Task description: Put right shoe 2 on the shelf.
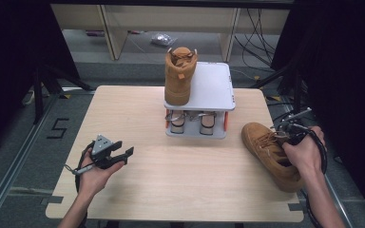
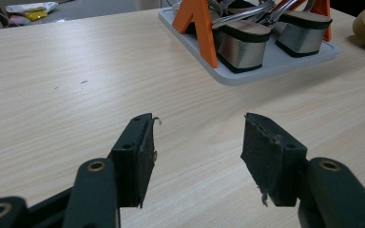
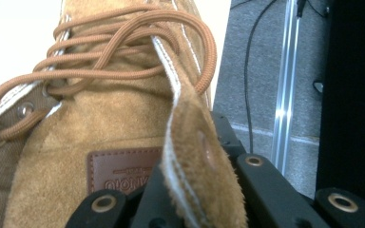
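Observation:
A tan suede boot [image 1: 269, 153] lies at the table's right edge, toe pointing to the far left. My right gripper [image 1: 285, 136] is shut on the boot's collar beside the laces; in the right gripper view the suede flap [image 3: 195, 161] is pinched between the black jaws, next to the tongue's leather label [image 3: 121, 175]. A second tan boot [image 1: 179, 74] stands upright on the grey rack's top shelf [image 1: 212, 87]. Over the table's left part my left gripper [image 1: 121, 155] is held open with nothing between its fingers [image 2: 138, 156], pointing toward the rack.
The grey rack with orange legs [image 2: 200, 28] stands at the table's far middle, with two shoe forms [image 2: 243, 43] on its lower tray [image 2: 275, 61]. Cables and a metal rail [image 3: 285, 80] run on the floor to the right of the table.

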`<state>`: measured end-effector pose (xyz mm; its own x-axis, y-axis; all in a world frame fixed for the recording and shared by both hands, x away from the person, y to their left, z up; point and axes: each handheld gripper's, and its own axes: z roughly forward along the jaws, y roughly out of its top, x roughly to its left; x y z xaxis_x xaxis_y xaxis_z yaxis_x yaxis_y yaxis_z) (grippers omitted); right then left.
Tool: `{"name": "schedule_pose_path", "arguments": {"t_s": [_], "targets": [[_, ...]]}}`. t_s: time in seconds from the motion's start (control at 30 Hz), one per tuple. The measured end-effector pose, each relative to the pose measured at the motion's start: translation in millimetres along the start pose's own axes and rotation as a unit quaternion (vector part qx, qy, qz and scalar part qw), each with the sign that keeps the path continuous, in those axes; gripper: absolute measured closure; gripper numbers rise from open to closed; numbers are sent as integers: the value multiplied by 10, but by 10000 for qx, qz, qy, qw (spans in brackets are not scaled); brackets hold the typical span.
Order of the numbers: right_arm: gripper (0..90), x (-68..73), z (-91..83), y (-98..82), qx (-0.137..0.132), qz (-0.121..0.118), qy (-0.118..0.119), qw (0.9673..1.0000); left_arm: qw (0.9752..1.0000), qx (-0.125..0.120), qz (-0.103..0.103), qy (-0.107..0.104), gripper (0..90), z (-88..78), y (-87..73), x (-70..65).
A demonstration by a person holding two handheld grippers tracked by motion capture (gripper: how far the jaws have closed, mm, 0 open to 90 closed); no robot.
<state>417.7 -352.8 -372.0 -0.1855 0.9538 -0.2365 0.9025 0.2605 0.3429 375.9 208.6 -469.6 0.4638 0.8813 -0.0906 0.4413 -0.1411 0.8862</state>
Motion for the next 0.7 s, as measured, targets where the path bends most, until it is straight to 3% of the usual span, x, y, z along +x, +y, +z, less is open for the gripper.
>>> {"name": "schedule_pose_path", "arguments": {"t_s": [0.03, 0.07, 0.1, 0.13, 0.3, 0.33, 0.37, 0.4, 0.63, 0.67, 0.7], "targets": [[866, -1, -11, 2, -3, 14, -13, 10000, 10000, -7, 5, -9, 439, 4, 0, -3], [866, 25, -31, 0, 22, 210, -30, 9998, 10000, -1, -1, -8, 439, 7, 0, -7], [866, 20, -34, -1, -28, 212, -38, 9998, 10000, -20, 10, -35, 439, 16, -2, -6], [866, -11, -39, 8, -38, 46, -43, 10000, 10000, -1, 8, -15, 439, 16, -2, -13], [866, -19, -73, 29, -87, 83, -87, 9999, 10000, 26, 41, -19, 439, 16, -1, -21], [866, 8, -87, 36, -60, 253, -96, 9996, 10000, 28, 41, -17, 439, 16, -1, -21], [867, -4, -90, 42, -77, 173, -103, 9998, 10000, 6, 27, -32, 439, 18, -3, -18], [866, 12, -90, 48, -139, 301, -85, 9994, 10000, 8, 28, -28, 439, 18, -3, -18], [867, -33, -145, 108, -179, 152, -117, 9997, 10000, 11, 36, -22, 439, 13, -3, -11], [867, -7, -164, 119, -164, 320, -145, 9992, 10000, 3, 33, -32, 439, 13, -4, -10], [867, -33, -169, 131, -212, 196, -117, 9995, 10000, 7, 36, -23, 439, 12, -3, -10]]}}
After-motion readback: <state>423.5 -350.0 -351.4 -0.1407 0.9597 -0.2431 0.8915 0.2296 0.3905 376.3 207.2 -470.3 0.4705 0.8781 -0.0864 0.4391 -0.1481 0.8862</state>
